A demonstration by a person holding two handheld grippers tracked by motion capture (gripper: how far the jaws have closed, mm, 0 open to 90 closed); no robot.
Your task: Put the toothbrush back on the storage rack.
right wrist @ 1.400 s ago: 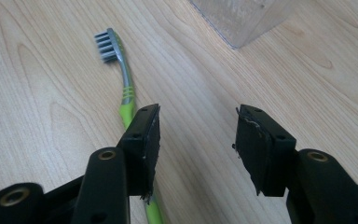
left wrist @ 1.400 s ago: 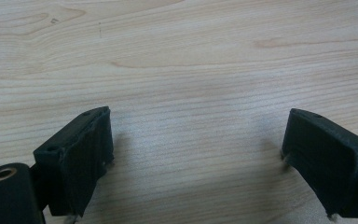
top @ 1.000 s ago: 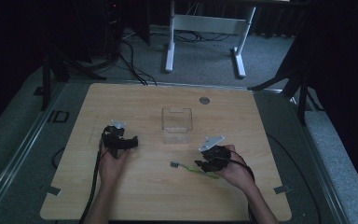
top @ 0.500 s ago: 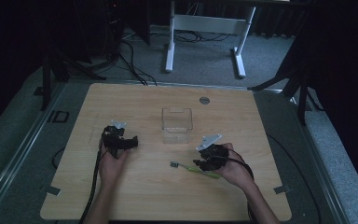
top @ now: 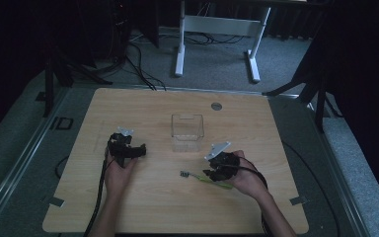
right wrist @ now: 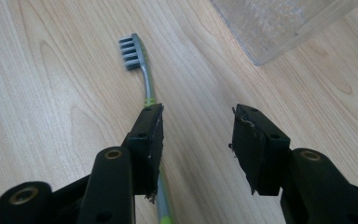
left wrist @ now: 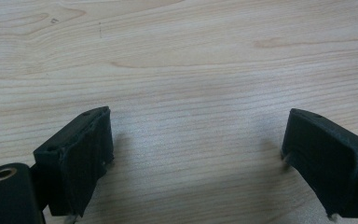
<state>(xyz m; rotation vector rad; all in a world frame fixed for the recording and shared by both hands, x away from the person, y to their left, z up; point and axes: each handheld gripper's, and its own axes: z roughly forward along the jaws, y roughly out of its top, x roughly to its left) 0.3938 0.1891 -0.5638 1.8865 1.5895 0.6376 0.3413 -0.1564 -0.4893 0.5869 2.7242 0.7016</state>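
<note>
A toothbrush (top: 196, 178) with a grey head and a grey-green handle lies flat on the wooden table (top: 143, 106), front of centre. In the right gripper view the toothbrush (right wrist: 144, 74) runs under the left jaw, its bristle head pointing away, and nothing lies between the jaws. My right gripper (top: 209, 172) (right wrist: 196, 114) hovers low over the handle, open. A clear plastic box (top: 187, 132) (right wrist: 279, 23) stands upright just beyond it. My left gripper (top: 139, 150) (left wrist: 196, 116) rests at the table's left, open over bare wood.
A round metal grommet (top: 216, 106) sits in the table near its far edge. Beyond the table stands a white desk frame (top: 217, 24) with cables on the floor. Cables trail from both grippers toward the near edge.
My right gripper has edged slightly toward the toothbrush. The left gripper has stayed where it was.
</note>
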